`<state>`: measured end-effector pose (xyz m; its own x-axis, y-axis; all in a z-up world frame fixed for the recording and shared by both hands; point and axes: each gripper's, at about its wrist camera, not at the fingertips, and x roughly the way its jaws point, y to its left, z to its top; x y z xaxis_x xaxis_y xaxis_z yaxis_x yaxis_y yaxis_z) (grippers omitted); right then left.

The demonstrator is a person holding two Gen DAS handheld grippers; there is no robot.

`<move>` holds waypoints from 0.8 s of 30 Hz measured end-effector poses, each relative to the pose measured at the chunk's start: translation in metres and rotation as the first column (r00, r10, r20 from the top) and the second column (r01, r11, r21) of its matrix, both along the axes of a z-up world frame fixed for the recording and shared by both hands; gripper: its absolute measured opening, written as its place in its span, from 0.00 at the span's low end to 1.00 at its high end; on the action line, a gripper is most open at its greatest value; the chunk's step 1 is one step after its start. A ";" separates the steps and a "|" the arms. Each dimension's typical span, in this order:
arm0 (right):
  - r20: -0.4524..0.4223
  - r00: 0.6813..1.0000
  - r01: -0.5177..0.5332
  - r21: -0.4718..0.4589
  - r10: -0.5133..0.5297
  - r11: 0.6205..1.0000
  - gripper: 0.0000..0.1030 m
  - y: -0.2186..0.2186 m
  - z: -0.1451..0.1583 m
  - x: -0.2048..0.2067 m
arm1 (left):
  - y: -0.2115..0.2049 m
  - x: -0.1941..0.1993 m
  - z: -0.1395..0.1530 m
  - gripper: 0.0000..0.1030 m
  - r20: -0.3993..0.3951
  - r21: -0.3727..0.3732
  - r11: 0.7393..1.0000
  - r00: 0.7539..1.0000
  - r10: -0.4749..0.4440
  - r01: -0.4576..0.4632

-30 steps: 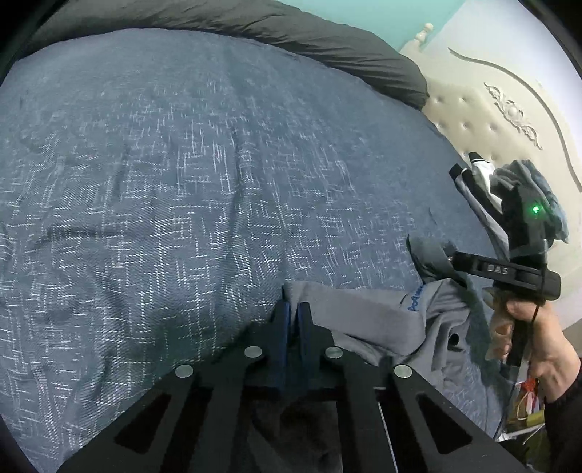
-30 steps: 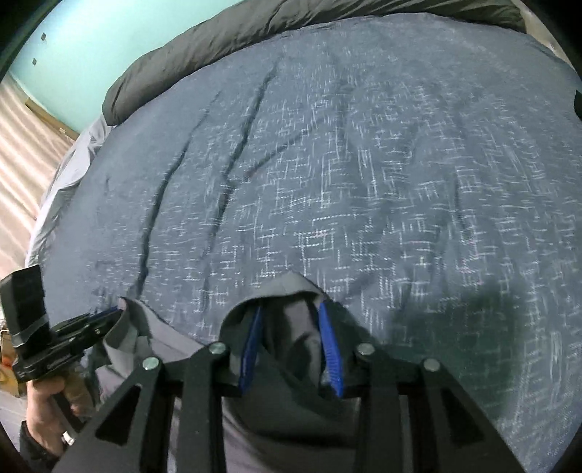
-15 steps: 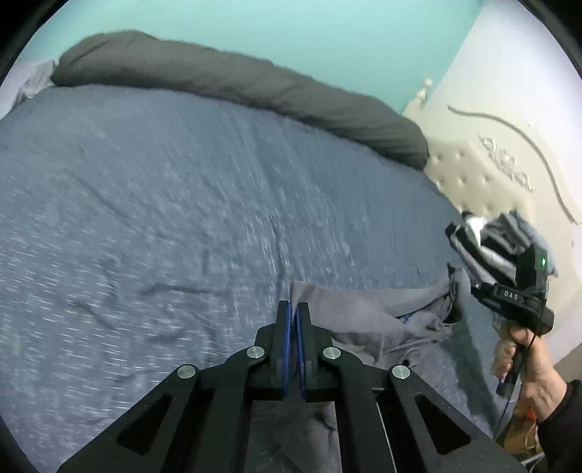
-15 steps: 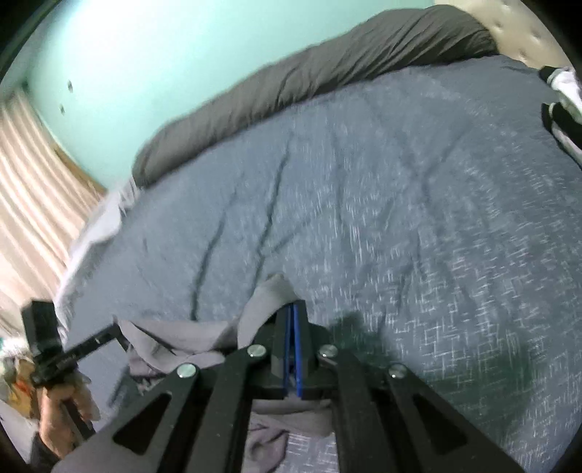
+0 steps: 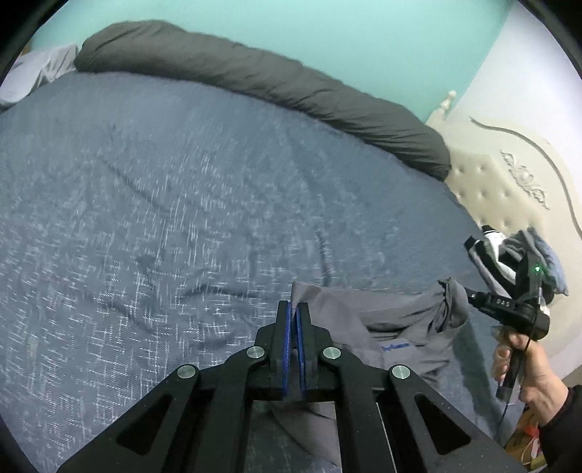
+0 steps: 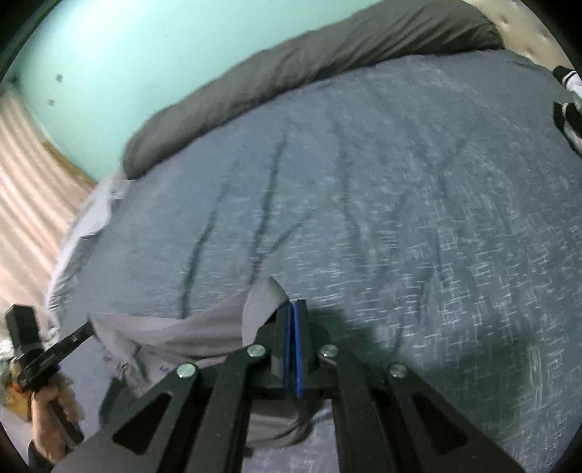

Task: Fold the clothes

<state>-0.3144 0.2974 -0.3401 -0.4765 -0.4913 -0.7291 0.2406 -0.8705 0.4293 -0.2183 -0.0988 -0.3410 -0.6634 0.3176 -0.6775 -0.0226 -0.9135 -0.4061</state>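
We see a wide bed (image 5: 152, 203) covered in a blue-grey flecked spread, filling most of both views, with a long dark grey rolled duvet (image 5: 276, 91) lying along its far edge against a turquoise wall (image 5: 327, 32). A cream tufted headboard (image 5: 487, 193) with carved scrollwork stands at the right in the left wrist view, and just before it sits a small heap of other clothes (image 5: 509, 254), black, white and blue. Pinkish striped curtains (image 6: 25, 203) show at the left edge of the right wrist view. The task's thing, a grey garment (image 5: 382, 320) with small blue lettering, hangs slack between our two tools at the near edge of the bed, its lower folds trailing on the spread. Our left gripper (image 5: 294, 309) is clamped tight on one upper corner of the grey cloth, the blue pads pressed together with fabric pinched at their tips. Our right gripper (image 6: 293, 309) is likewise clenched on the other corner, a tuft of grey cloth standing up just beside its tips. Each view shows the opposite tool: the right hand (image 5: 527, 367) grips its handle at the right edge, and the left hand (image 6: 51, 404) grips its own at the lower left.
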 end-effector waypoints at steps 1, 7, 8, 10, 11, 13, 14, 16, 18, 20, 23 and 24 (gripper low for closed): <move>0.009 1.000 0.016 0.002 -0.016 1.000 0.02 0.003 -0.002 -0.001 | 0.000 -0.002 -0.003 0.03 0.007 -0.002 1.000 1.000 0.001 -0.001; 0.032 0.999 0.035 -0.018 -0.034 0.999 0.31 0.015 -0.006 0.003 | -0.002 -0.010 -0.015 0.03 0.037 -0.003 1.000 0.999 0.008 -0.008; 0.035 0.999 0.020 -0.025 -0.020 0.999 0.32 0.015 -0.007 0.004 | -0.002 -0.011 -0.016 0.03 0.040 -0.004 1.000 0.999 0.008 -0.008; 0.049 0.999 -0.013 -0.019 0.014 1.000 0.32 0.016 -0.011 0.007 | -0.001 -0.011 -0.019 0.03 0.047 -0.003 1.000 0.999 0.010 -0.009; 0.057 0.998 -0.017 -0.002 0.018 1.000 0.33 0.018 -0.014 0.010 | -0.001 -0.011 -0.021 0.03 0.051 -0.003 1.000 0.999 0.011 -0.011; 0.084 0.996 -0.015 0.006 0.014 1.000 0.35 0.023 -0.021 0.014 | -0.002 -0.012 -0.021 0.03 0.055 -0.003 1.000 0.998 0.012 -0.012; 0.103 0.995 -0.009 0.001 0.009 1.000 0.35 0.026 -0.025 0.016 | -0.001 -0.012 -0.021 0.03 0.054 -0.003 1.000 0.998 0.012 -0.012; 0.135 0.991 0.000 -0.023 0.004 1.000 0.35 0.032 -0.032 0.017 | 0.000 -0.012 -0.020 0.03 0.052 -0.006 1.000 0.999 0.012 -0.011; 0.148 0.989 0.004 -0.040 0.002 0.999 0.35 0.034 -0.035 0.015 | 0.001 -0.010 -0.020 0.03 0.049 -0.007 1.000 0.999 0.009 -0.009; 0.164 0.987 0.010 -0.061 0.000 0.998 0.35 0.032 -0.036 0.007 | 0.002 -0.011 -0.019 0.03 0.048 -0.010 1.000 0.999 0.006 -0.005; 0.183 0.983 -0.006 -0.043 0.013 0.999 0.35 0.022 -0.038 -0.003 | 0.002 -0.012 -0.019 0.03 0.047 -0.015 1.000 0.999 0.003 -0.002; 0.188 0.982 -0.021 -0.019 0.024 1.000 0.35 0.015 -0.039 -0.005 | 0.002 -0.012 -0.019 0.03 0.047 -0.016 1.000 0.999 0.003 -0.003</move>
